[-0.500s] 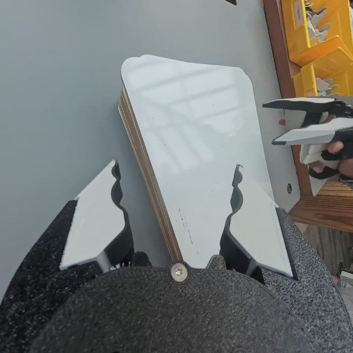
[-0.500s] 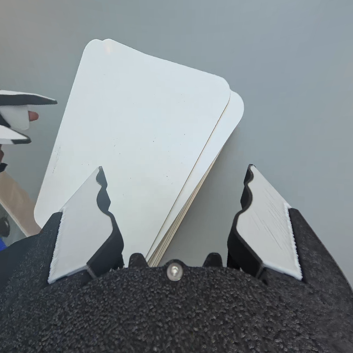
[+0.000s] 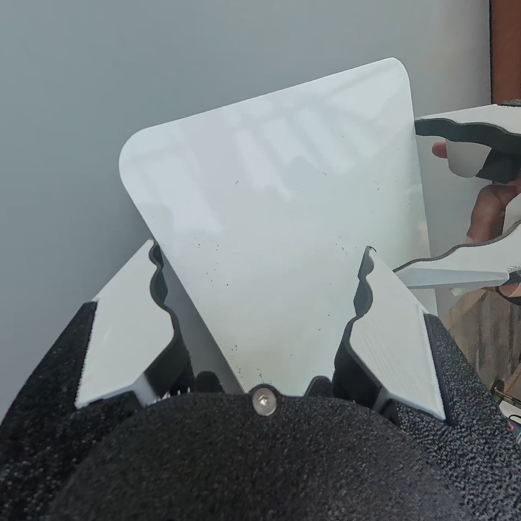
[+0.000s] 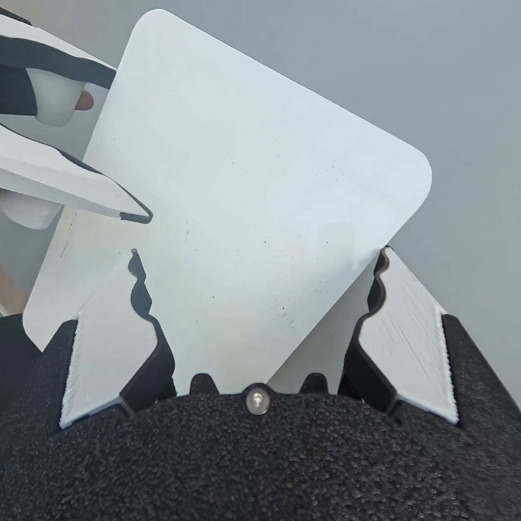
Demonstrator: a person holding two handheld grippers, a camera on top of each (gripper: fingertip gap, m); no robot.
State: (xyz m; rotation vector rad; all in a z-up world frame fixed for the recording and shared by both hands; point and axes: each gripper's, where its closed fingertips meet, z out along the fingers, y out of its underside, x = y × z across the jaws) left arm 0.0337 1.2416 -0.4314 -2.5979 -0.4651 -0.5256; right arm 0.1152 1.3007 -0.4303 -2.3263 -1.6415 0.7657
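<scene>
White fingers (image 3: 394,332), black textured mounts

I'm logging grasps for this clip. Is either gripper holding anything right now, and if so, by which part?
Nothing is held. The left gripper and right gripper are both open over the white board, without gripping it.

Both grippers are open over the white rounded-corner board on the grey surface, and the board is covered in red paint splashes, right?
Not quite. The white rounded-corner board carries only tiny dark specks, not red paint; the right wrist view shows this. Left gripper and right gripper are open over it on the grey surface.
</scene>
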